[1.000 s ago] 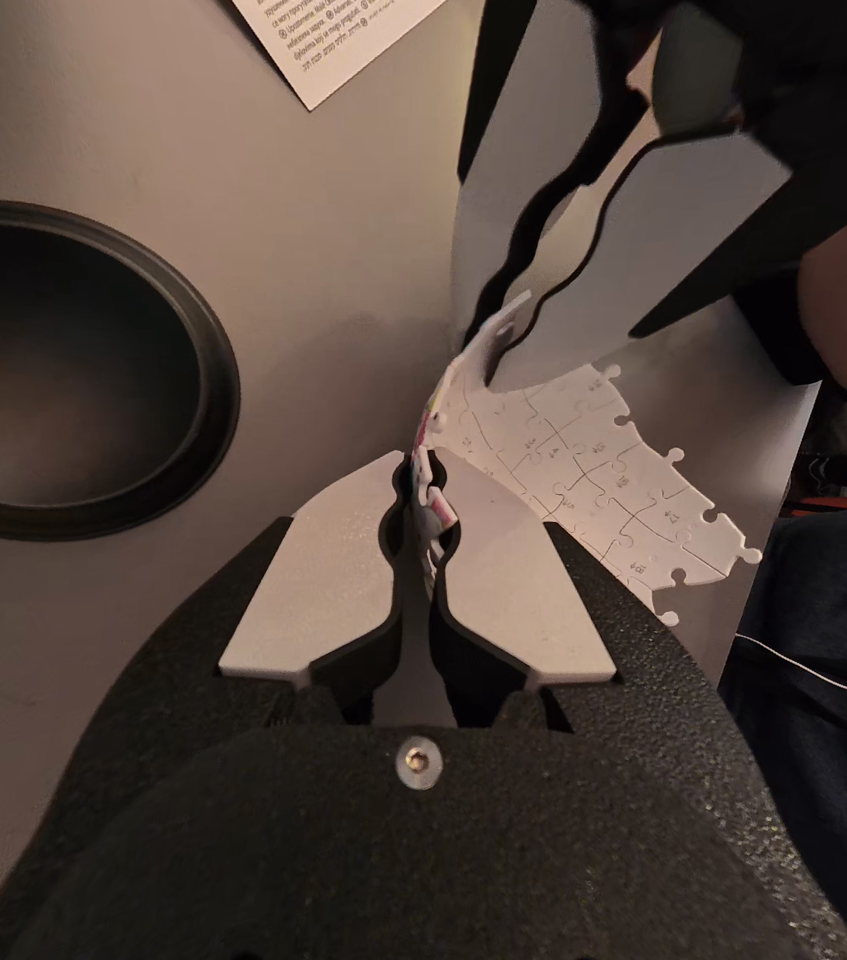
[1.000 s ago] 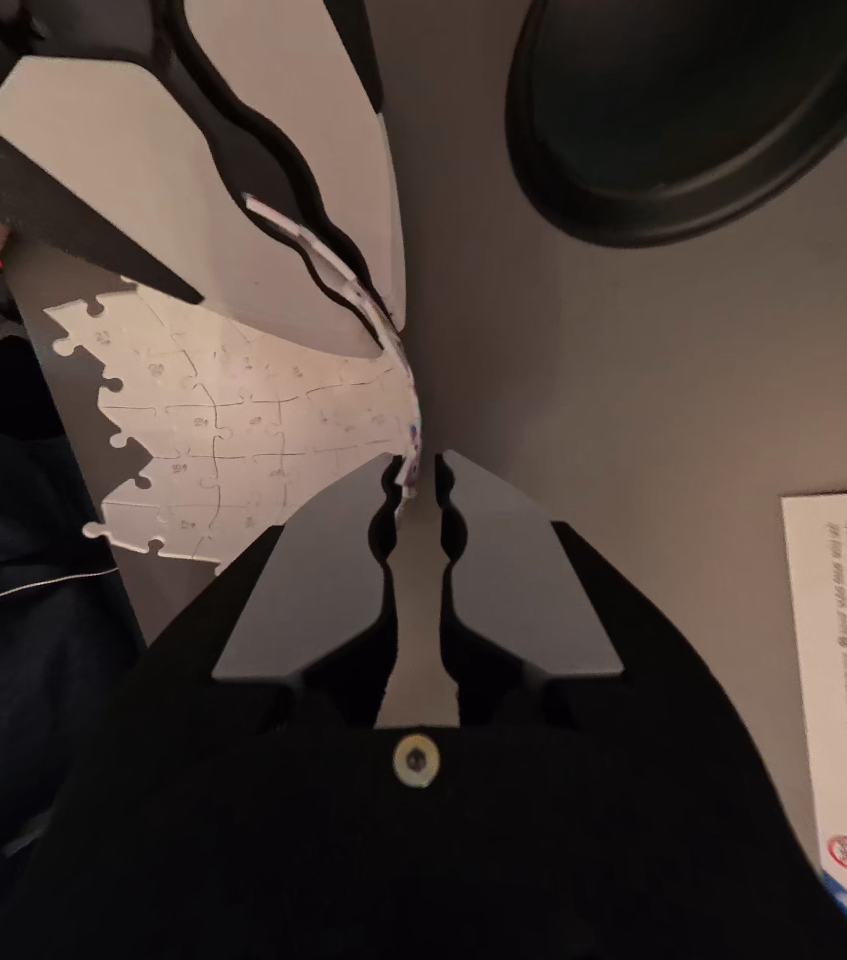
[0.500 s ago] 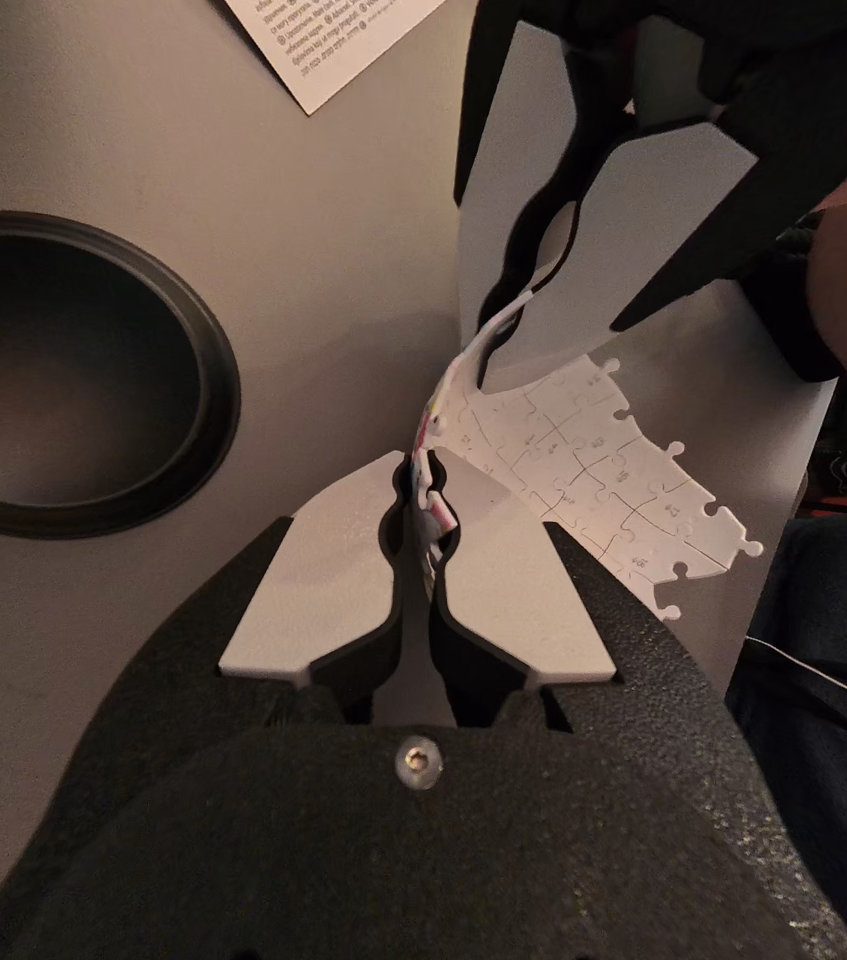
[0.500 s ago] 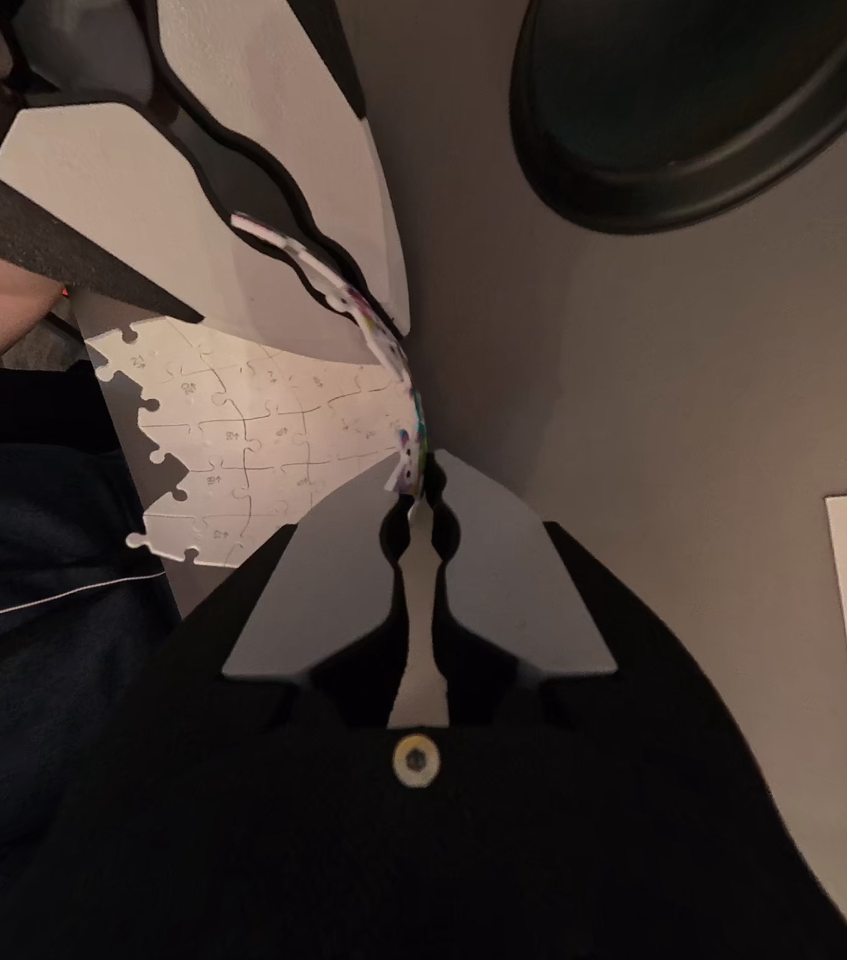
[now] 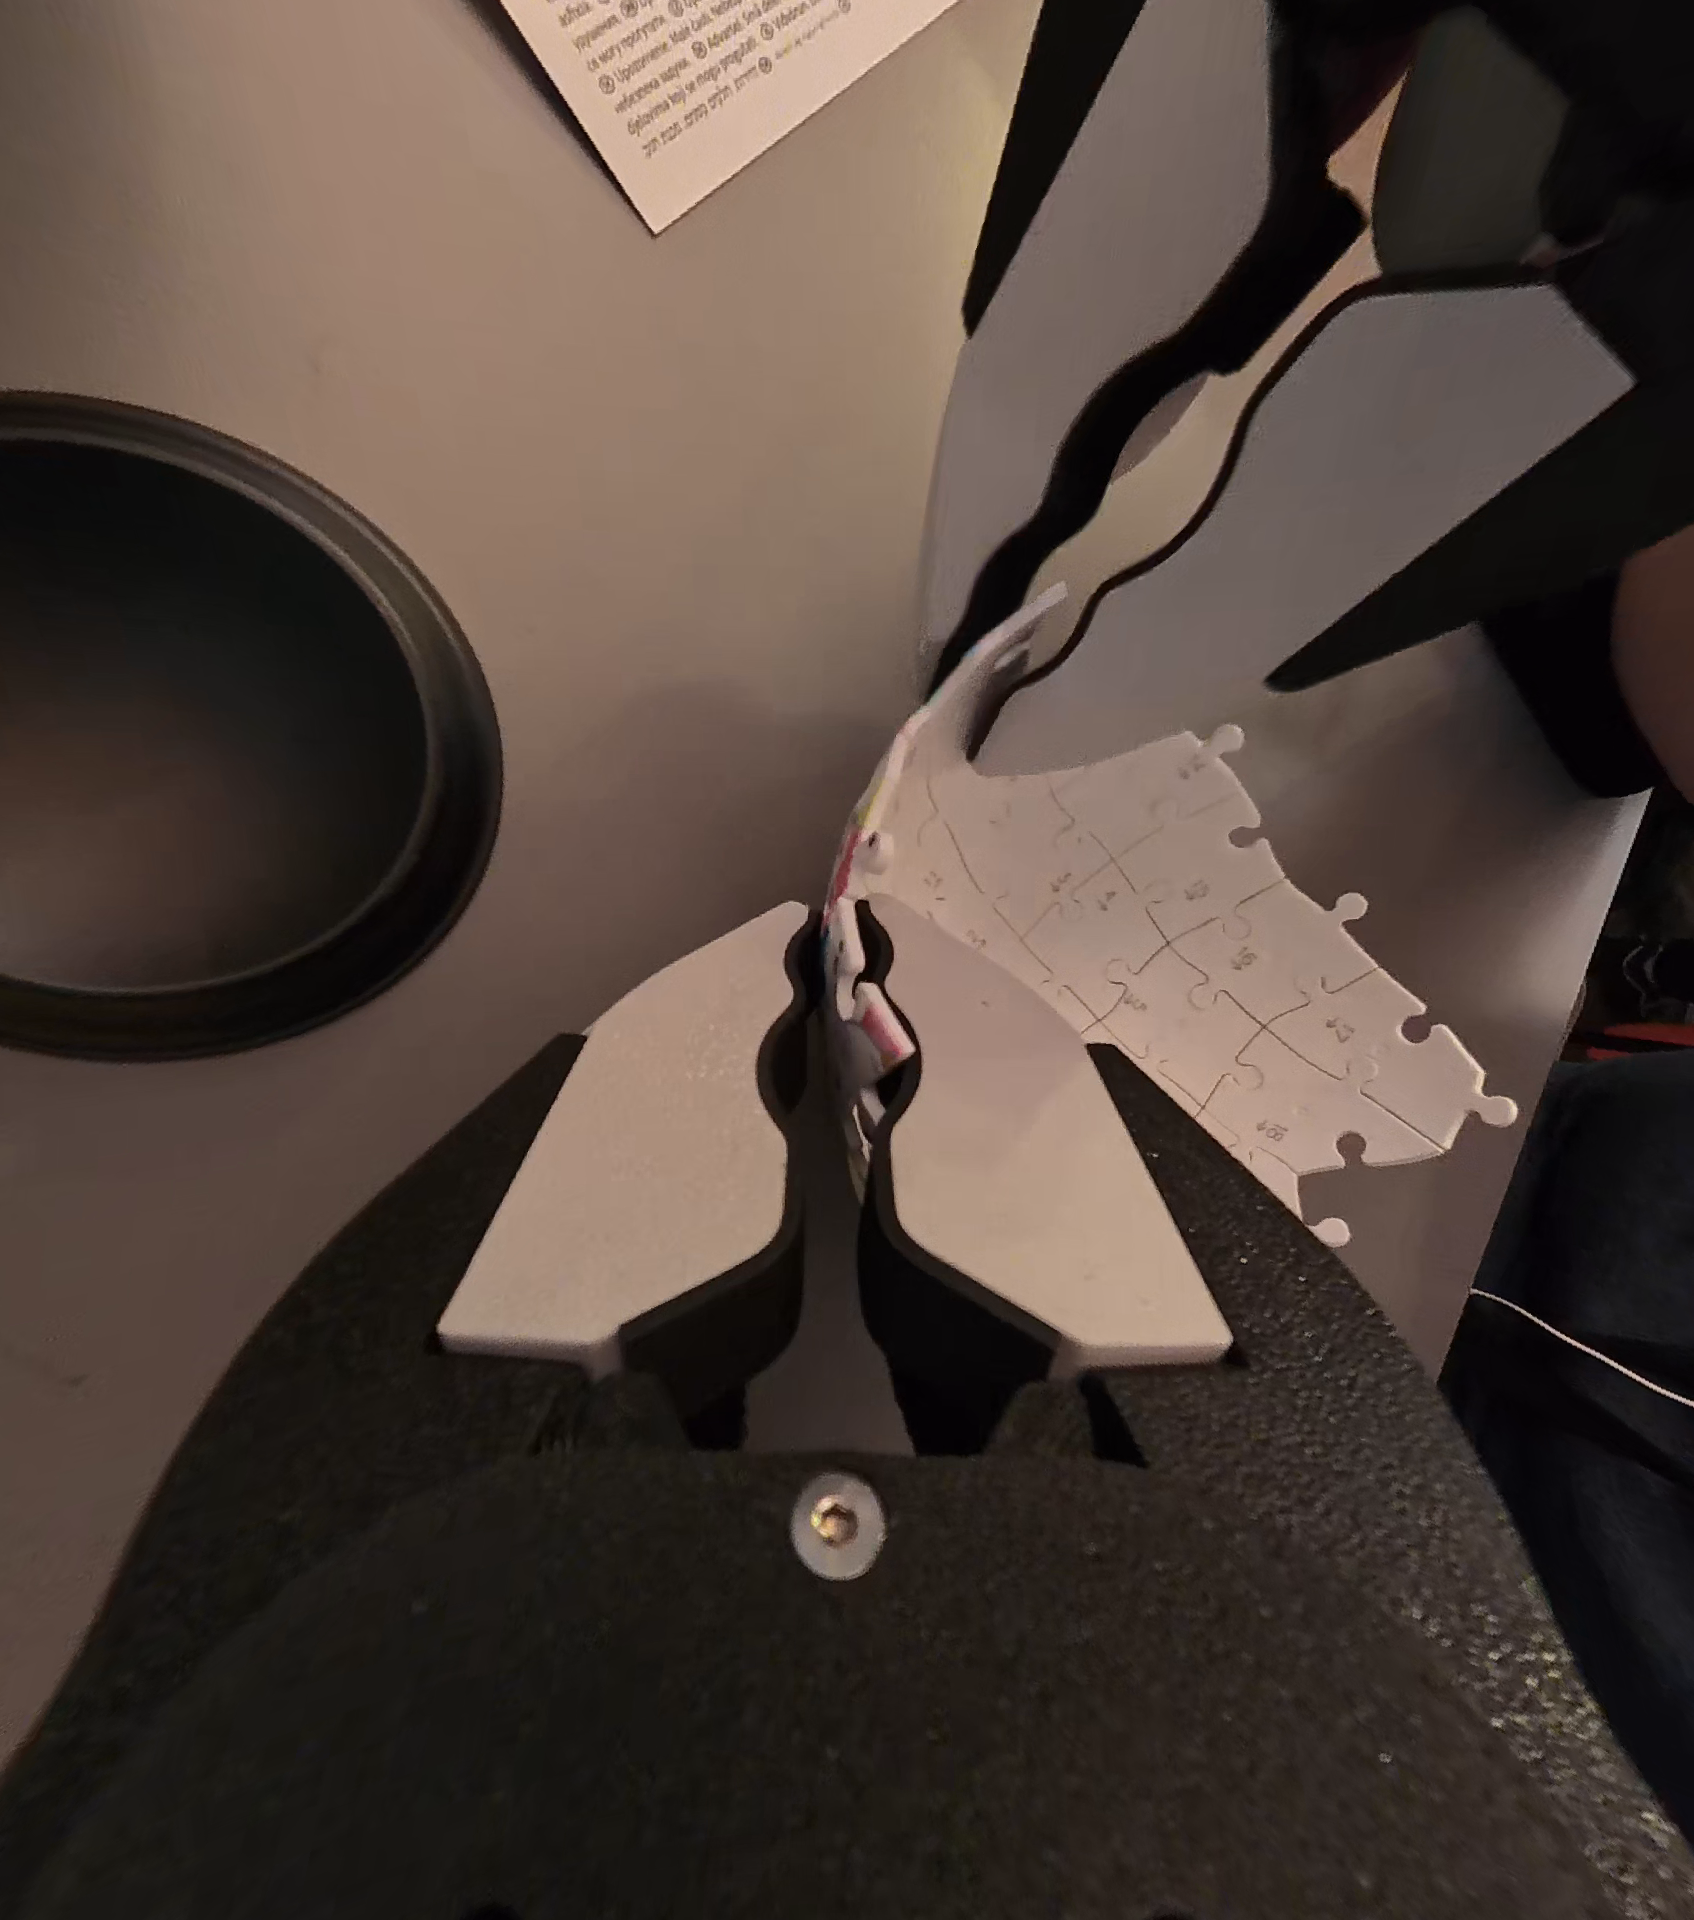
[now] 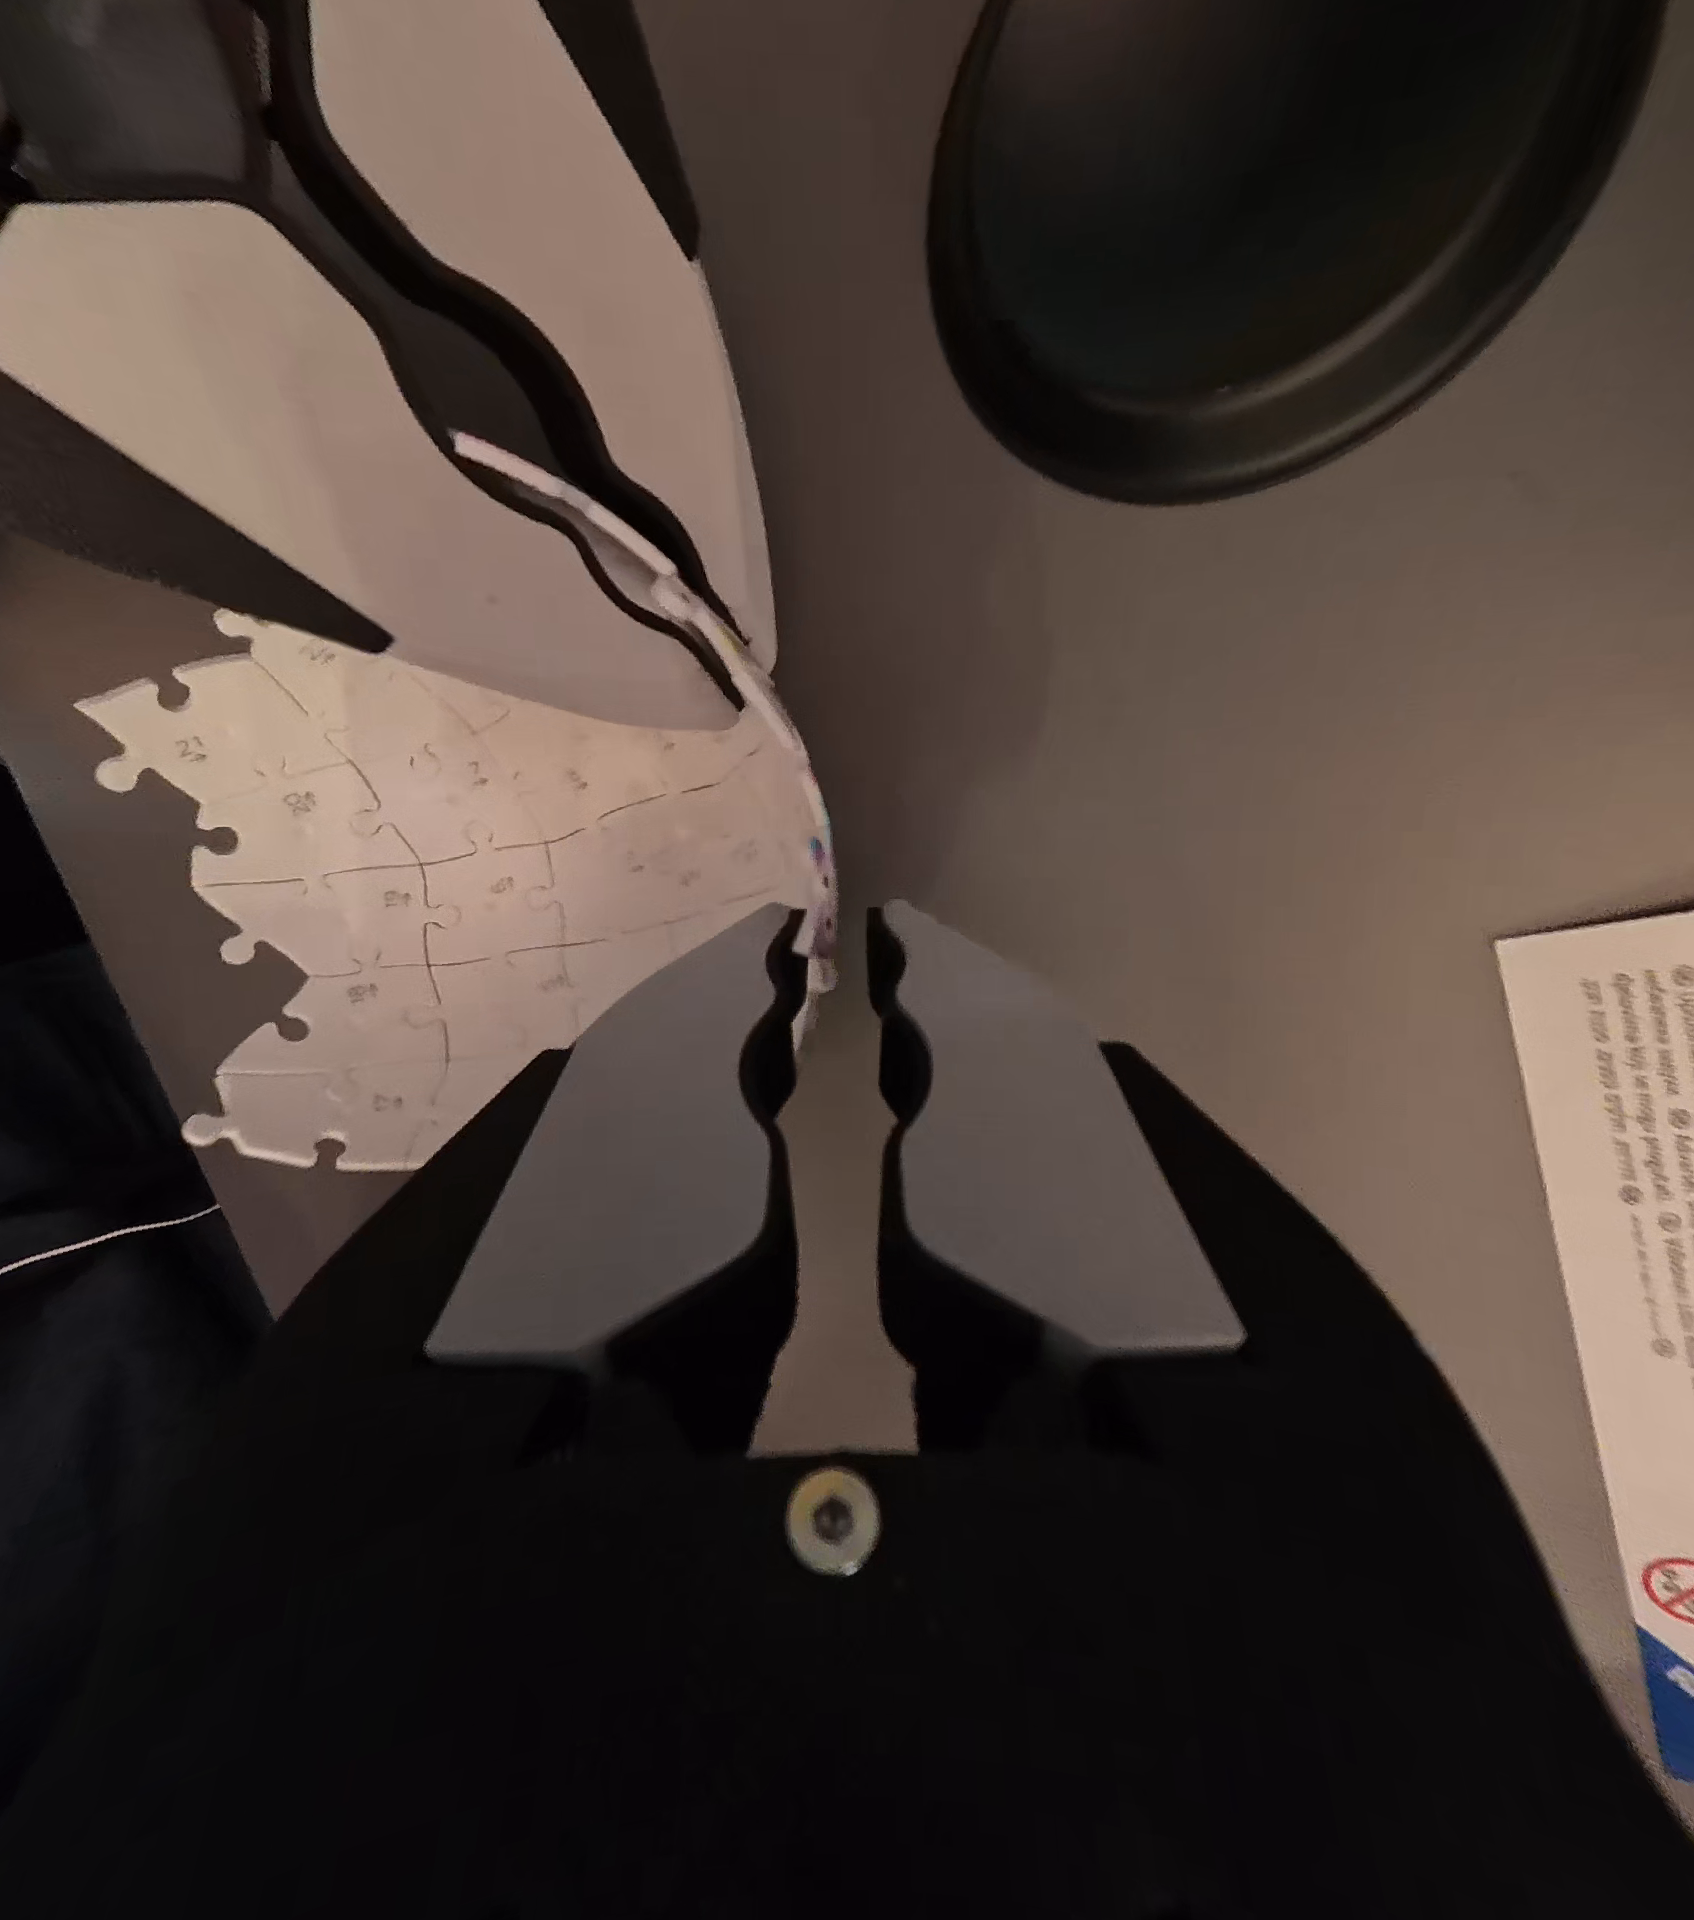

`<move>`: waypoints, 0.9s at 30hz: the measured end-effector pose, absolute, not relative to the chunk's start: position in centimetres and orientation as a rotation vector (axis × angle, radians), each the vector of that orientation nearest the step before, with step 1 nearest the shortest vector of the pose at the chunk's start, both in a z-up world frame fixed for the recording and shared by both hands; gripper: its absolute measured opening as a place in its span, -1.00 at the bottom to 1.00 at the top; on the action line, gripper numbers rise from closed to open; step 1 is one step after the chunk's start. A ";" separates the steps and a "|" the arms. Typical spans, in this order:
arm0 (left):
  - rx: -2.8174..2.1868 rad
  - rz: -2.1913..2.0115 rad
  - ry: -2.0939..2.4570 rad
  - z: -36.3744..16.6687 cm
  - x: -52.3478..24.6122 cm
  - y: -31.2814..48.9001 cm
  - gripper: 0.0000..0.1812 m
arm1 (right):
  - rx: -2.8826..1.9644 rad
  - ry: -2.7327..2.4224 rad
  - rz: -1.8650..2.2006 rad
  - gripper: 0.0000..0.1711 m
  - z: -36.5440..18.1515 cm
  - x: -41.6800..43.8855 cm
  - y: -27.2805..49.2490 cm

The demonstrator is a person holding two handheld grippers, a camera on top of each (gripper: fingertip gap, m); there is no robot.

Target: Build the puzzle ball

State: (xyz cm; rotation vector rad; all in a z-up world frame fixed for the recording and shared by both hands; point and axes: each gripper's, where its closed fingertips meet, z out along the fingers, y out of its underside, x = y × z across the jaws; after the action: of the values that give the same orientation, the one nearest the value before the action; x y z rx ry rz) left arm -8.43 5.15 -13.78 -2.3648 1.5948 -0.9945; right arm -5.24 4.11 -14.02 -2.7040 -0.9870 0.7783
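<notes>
Grey tabletop (image 5: 199, 1299) under dim light, a black round bowl (image 5: 147, 727) on it. The left gripper (image 5: 848, 935) pinches one edge of the curved puzzle section (image 5: 1217, 956), held up off the table, white numbered backs showing. The right gripper (image 6: 838, 920) has eased apart since half a second ago; its jaws now stand narrowly parted around the section's coloured rim, which touches only the left finger. A printed leaflet (image 6: 1674, 1195) lies nearby, small text, a red prohibition symbol and a blue corner.
</notes>
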 end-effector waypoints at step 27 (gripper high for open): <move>-2.360 -1.005 1.597 -13.7 -8.4 5.1 -0.95 | -2.579 -0.973 0.813 -0.76 -12.6 -5.6 5.3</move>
State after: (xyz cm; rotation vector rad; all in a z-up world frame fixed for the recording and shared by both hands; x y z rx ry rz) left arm -8.36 5.06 -13.74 -2.3603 1.5967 -1.0050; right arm -5.56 5.34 -12.62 -2.5792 -0.9734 0.8131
